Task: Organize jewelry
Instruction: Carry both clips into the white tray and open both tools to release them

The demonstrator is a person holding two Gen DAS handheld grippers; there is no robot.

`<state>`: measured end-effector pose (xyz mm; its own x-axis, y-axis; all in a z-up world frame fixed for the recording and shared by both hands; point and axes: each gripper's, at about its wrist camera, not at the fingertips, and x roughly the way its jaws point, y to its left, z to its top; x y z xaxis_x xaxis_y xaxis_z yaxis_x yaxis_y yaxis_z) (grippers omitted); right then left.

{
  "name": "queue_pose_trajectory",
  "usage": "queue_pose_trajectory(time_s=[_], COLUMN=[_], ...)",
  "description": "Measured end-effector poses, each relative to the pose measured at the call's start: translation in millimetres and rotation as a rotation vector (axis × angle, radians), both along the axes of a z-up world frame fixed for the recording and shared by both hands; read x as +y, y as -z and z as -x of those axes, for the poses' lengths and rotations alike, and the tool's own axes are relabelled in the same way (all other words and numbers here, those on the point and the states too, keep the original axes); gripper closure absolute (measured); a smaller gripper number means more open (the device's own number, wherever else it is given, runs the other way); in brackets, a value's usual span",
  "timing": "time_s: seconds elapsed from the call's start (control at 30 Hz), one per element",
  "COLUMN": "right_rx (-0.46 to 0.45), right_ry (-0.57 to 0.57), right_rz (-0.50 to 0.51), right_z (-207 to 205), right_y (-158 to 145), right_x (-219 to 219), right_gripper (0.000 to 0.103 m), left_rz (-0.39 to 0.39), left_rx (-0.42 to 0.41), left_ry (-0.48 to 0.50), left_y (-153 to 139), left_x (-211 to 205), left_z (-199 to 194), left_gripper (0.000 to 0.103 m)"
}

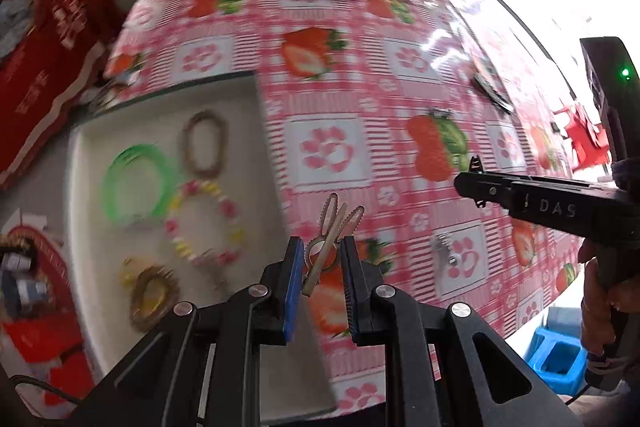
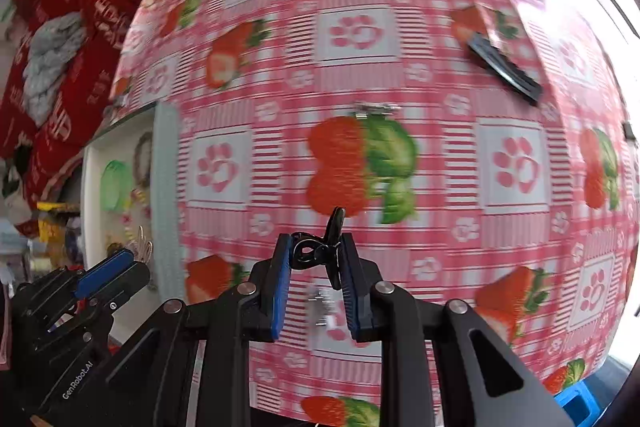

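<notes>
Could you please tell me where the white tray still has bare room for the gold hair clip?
In the white tray, the near end is bare, below the gold scrunchie toward the left gripper. A narrow strip is also free along the right wall beside the brown bead bracelet. The middle is crowded: green bangle and pastel bead bracelet nearly touch.

tablecloth [image 2: 400, 75]: glossy plastic | hair clip [image 1: 332, 239]: shiny gold metal | black clip [image 2: 324, 251]: glossy plastic
</notes>
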<state>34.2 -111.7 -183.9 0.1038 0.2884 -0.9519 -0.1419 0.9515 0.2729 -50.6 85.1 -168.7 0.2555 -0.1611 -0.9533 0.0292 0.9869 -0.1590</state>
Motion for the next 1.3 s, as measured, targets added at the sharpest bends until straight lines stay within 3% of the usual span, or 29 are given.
queue_pose_trajectory(time_s=[0.23, 0.7, 1.3], right_rx=[-0.011, -0.027, -0.006], right_ry=[-0.097, -0.279, -0.386], right_rz=[-0.018, -0.043, -0.010], right_z=[7, 15, 9], right_y=[-7, -16, 2], right_x=[53, 148, 203], right_gripper=[0.078, 0.078, 0.078], left_rz=[-0.019, -0.044, -0.071], left_rx=[0.025, 0.066, 0.110], left_ry=[-0.115, -0.277, -0.349], left_y=[5, 22, 50], left_x=[51, 114, 138], left_z=[28, 70, 84], left_gripper=[0.078, 0.078, 0.078])
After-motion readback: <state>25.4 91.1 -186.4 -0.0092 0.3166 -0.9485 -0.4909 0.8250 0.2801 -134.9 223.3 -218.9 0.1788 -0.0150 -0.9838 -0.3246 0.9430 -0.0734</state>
